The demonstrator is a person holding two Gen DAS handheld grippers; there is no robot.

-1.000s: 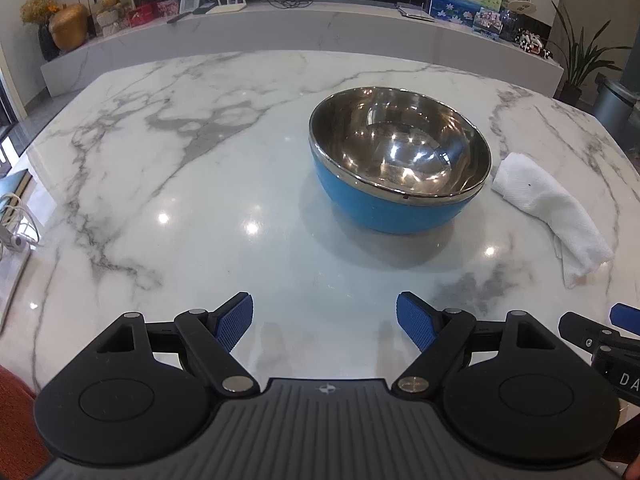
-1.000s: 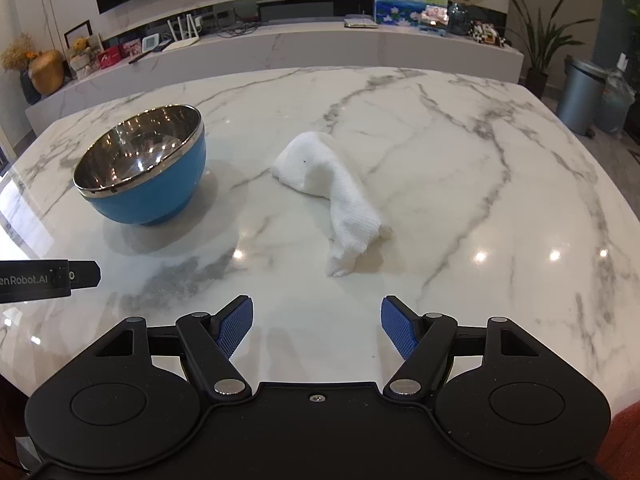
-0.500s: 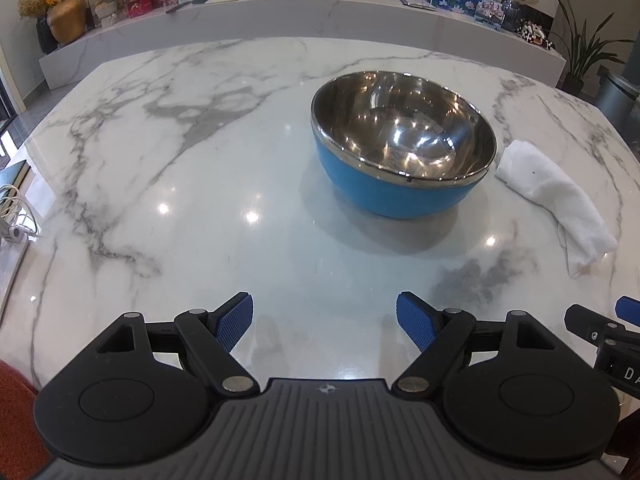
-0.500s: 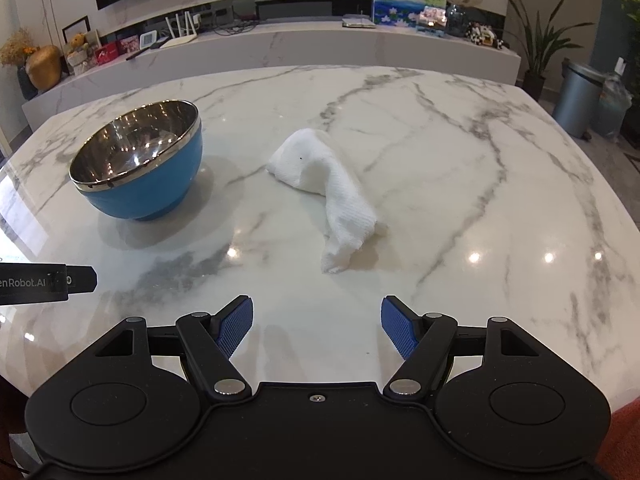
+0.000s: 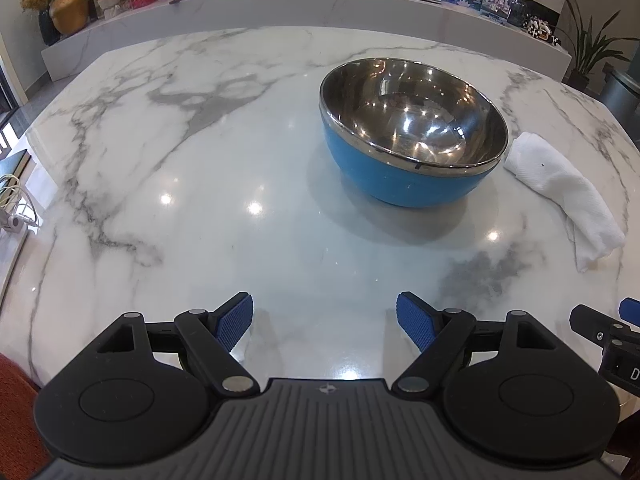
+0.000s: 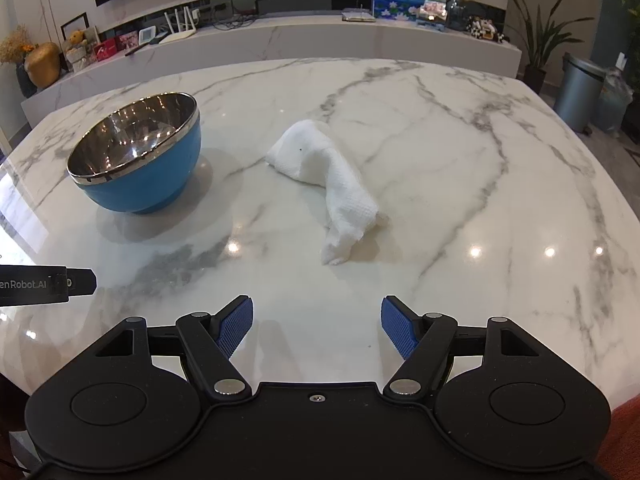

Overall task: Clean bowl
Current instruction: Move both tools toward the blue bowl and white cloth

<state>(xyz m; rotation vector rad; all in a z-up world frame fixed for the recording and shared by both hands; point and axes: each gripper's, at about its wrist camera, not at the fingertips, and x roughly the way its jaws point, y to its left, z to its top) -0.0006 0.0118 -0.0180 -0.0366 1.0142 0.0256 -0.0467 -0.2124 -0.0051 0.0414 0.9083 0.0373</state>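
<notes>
Two grippers hung over the near edge of a white marble table (image 5: pixel 168 128), and neither held anything. On the left gripper (image 5: pixel 325 322) the blue ribbed pads (image 5: pixel 235 322) stood wide apart with only bare stone between them; the right gripper (image 6: pixel 317 325) showed the same gap, its jaws spread and nothing in them. A bowl (image 5: pixel 414 132), blue outside and shiny steel inside, sat upright on the table ahead of the left gripper and a little to its right, well away from the pads. From the right wrist view that bowl (image 6: pixel 138 160) lay off to the left. Just beside it, not quite touching, was a crumpled white cloth (image 6: pixel 330 182), lying lengthwise toward the right gripper but still apart from its fingers. I could see a tip of the right gripper poking in at the lower right corner of the left wrist view. Behind the table ran a long low shelf (image 6: pixel 320 40) with small ornaments, and a grey bin (image 6: pixel 580 92) stood on the floor to the far right.
</notes>
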